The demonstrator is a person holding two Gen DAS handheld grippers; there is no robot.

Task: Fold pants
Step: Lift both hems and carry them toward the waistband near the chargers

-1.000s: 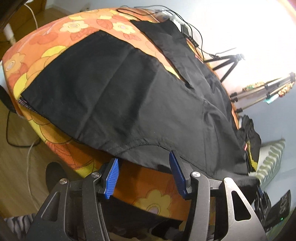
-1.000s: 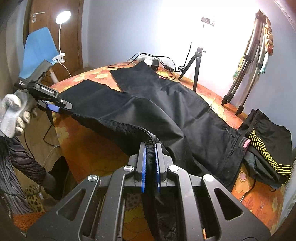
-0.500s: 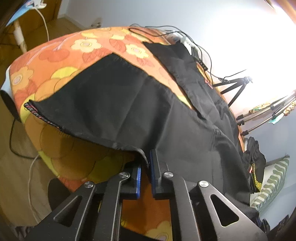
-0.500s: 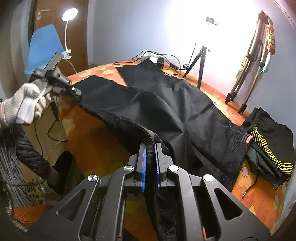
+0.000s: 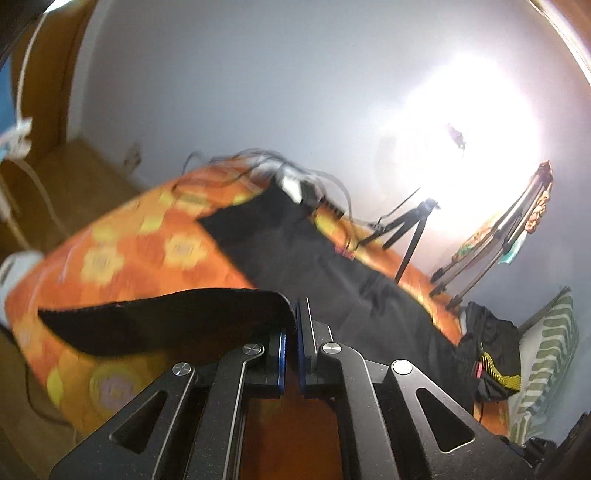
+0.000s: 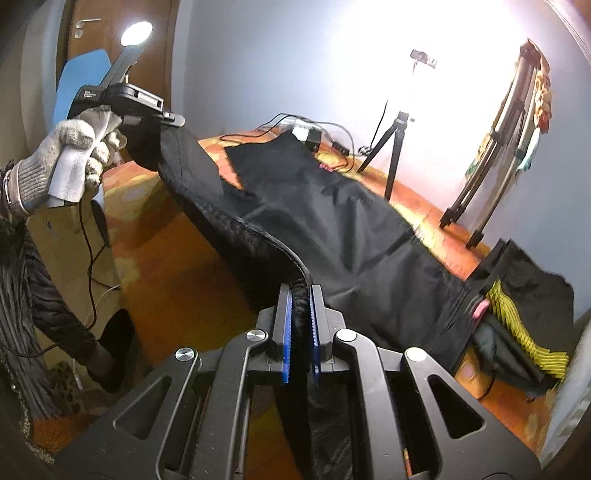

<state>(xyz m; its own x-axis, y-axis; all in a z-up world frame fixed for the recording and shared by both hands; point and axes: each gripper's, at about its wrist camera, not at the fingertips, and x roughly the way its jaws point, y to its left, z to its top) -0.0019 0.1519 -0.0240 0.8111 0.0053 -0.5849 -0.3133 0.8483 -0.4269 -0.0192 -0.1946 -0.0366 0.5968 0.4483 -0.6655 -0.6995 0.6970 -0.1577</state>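
Black pants lie spread over a bed with an orange flowered cover. My right gripper is shut on the thick near edge of the pants, which hangs down between its blue pads. At the upper left a gloved hand holds my left gripper high, shut on a leg's edge, and the cloth drapes down from it. In the left wrist view, which is blurred, the left gripper is shut, and the lifted black pants curl away to its left above the bed cover.
A second black garment with yellow stripes lies at the bed's right end by a striped pillow. A power strip with cables sits at the far edge. Tripods stand behind. A lit lamp and blue chair stand left.
The left gripper went from open to shut on the pants' near edge, then rose and tilted, lifting that leg off the bed. The right gripper stayed shut on the pants and rose slightly.
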